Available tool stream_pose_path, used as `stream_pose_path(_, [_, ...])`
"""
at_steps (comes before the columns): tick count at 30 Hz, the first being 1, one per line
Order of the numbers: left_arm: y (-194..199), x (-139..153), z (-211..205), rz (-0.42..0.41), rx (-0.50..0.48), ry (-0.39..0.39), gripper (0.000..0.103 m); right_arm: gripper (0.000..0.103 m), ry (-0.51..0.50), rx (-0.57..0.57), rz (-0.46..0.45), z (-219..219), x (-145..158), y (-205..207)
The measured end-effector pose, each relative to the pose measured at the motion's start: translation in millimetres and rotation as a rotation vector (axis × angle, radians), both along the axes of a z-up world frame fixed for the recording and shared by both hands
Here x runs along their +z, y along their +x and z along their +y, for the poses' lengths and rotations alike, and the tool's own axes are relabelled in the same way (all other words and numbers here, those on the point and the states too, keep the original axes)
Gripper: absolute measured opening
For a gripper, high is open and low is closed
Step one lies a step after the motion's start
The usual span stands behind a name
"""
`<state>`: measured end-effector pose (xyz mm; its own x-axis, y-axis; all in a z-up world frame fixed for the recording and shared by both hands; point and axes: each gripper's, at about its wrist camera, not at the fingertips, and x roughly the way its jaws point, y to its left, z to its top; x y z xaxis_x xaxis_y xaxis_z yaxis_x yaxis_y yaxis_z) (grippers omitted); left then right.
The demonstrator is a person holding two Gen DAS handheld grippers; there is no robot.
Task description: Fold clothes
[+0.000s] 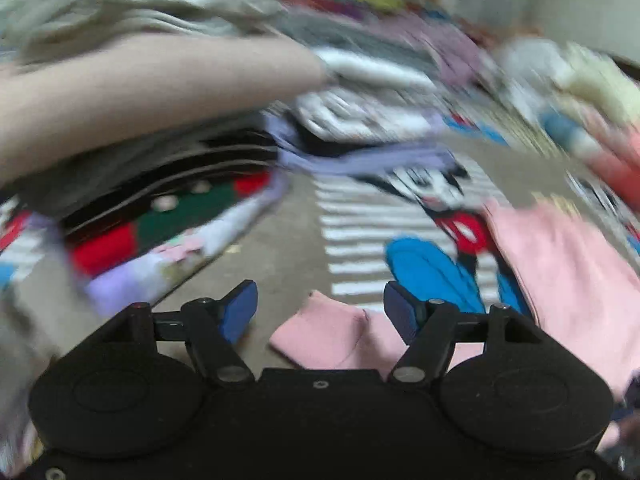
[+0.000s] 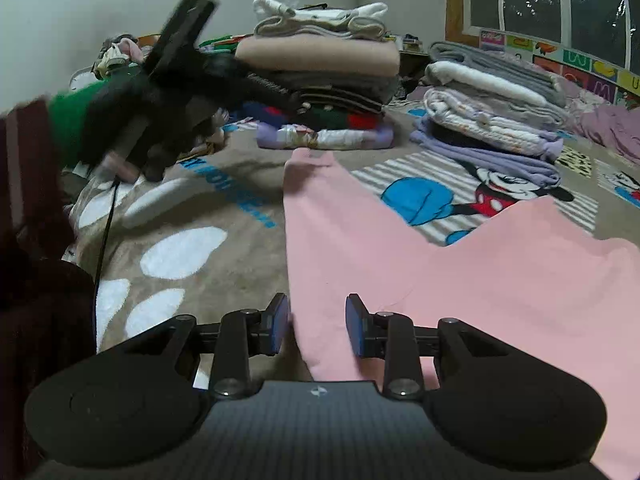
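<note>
Along the blanket's (image 2: pixel 224 248) far edge, two folded stacks (image 2: pixel 320 76) are sitting — crowding the pink garment (image 2: pixel 480 280). Both grippers — left gripper (image 1: pixel 320 312), right gripper (image 2: pixel 317 326) — are hovering released, grasping nothing.

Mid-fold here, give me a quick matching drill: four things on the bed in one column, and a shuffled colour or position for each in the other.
Things
1. flat pink garment
2. thick beige folded blanket
3. lilac folded cloth
4. right gripper

Descriptions
A. bottom of the right-hand stack
B. open, jaws either side of a pink edge
C. spread out on the cartoon mouse bedspread
D. near the top of the left-hand stack

Pairs: 1-C, 2-D, 3-A, 4-B
</note>
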<state>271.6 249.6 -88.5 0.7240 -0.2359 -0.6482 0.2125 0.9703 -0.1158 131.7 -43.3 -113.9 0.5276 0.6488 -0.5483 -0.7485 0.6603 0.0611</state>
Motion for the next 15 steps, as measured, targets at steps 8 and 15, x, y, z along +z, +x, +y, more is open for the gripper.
stream_pose_path(8, [31,-9,5,0.091,-0.142,-0.034,0.048,0.04,0.025,-0.001,0.033,4,-8,4])
stream_pose_path(15, [32,-14,6,0.04,-0.126,-0.116,0.009,0.04,0.046,-0.015,0.028,5,-12,11])
